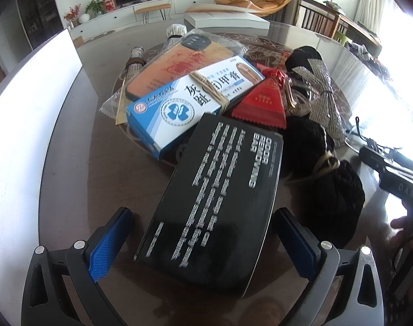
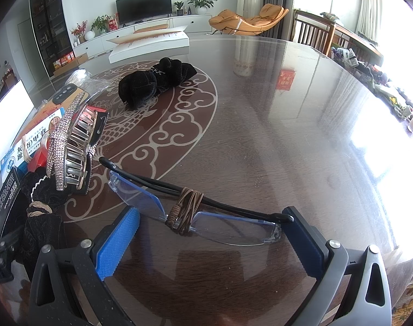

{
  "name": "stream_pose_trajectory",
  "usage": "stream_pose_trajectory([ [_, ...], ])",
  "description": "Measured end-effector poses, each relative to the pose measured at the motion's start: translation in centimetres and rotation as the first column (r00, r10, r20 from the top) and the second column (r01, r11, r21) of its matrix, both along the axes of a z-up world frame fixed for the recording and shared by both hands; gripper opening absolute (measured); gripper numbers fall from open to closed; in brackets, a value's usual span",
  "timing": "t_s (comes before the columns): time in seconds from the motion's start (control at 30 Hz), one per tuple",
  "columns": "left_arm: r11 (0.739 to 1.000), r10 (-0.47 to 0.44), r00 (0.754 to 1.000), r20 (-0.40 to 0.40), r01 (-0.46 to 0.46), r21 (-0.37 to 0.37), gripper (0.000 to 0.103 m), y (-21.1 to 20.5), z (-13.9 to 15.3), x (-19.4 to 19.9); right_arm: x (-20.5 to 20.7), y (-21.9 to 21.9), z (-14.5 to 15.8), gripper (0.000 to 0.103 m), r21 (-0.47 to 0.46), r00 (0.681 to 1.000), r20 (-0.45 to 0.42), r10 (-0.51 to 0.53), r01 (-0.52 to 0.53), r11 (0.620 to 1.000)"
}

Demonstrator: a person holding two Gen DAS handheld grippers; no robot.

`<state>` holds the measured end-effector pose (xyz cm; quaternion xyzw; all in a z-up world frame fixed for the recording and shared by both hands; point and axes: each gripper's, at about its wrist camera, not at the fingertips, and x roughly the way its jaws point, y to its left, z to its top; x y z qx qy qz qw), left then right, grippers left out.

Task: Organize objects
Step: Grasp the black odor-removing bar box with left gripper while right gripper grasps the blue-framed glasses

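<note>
In the left wrist view my left gripper is open, its blue pads either side of a black box lettered "ODOR REMOVING BAR", not touching it. Beyond lie a blue and white medicine box with a rubber band, an orange phone case, a red packet, a rhinestone hair clip and a black scrunchie. In the right wrist view my right gripper is open around folded rimless glasses tied with brown cord, lying on the table.
The dark glass-topped table has a pale dragon pattern. A black velvet scrunchie lies further back. A white flat box sits at the far edge. A white panel stands at the left. The rhinestone clip lies left of the glasses.
</note>
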<state>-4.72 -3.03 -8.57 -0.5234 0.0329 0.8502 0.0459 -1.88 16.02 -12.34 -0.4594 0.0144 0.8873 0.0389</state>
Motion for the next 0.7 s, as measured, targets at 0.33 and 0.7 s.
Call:
stream_pose_trajectory([
  [0.33,0.996,-0.085,0.996,0.020,0.084,0.013,0.095,-0.1,1.2,-0.7,0.0,0.0,0.0,0.103,0.000,1.000,0.000,0.000,0.000,1.000],
  [0.7,0.989,-0.033,0.999,0.031,0.028,0.145,0.059,-1.9,1.3,3.1,-1.5,1.0,1.5,0.098,-0.188,0.962,0.179,0.207,-0.173,0.967],
])
